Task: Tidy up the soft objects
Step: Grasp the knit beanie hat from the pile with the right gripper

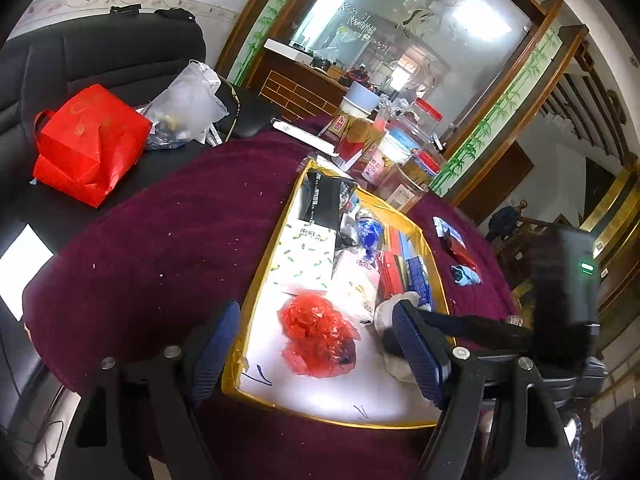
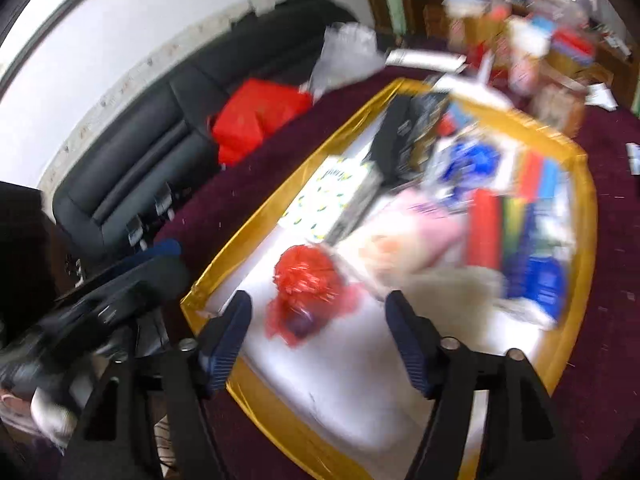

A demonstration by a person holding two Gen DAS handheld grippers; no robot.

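Note:
A shallow gold-rimmed box [image 1: 260, 280] with a white floor lies on a maroon cloth. In its near half sits a crumpled red plastic bag [image 1: 318, 336], with a white fluffy thing [image 1: 386, 310] beside it on the right. My left gripper [image 1: 316, 354] is open over the box's near end; the red bag lies between its fingers, untouched, and the right finger hides part of the white thing. The right wrist view is blurred. There my right gripper [image 2: 318, 344] is open just short of the red bag [image 2: 308, 280], which no pad presses. The white fluffy thing [image 2: 452, 284] lies ahead to the right.
Packets, a blue wrapper and coloured boxes [image 1: 360, 248] fill the box's far half. Jars and cartons [image 1: 384, 140] crowd the table's far side. A red paper bag [image 1: 86, 144] and a clear plastic bag [image 1: 188, 100] rest on the black sofa. A small blue item [image 1: 464, 274] lies on the cloth.

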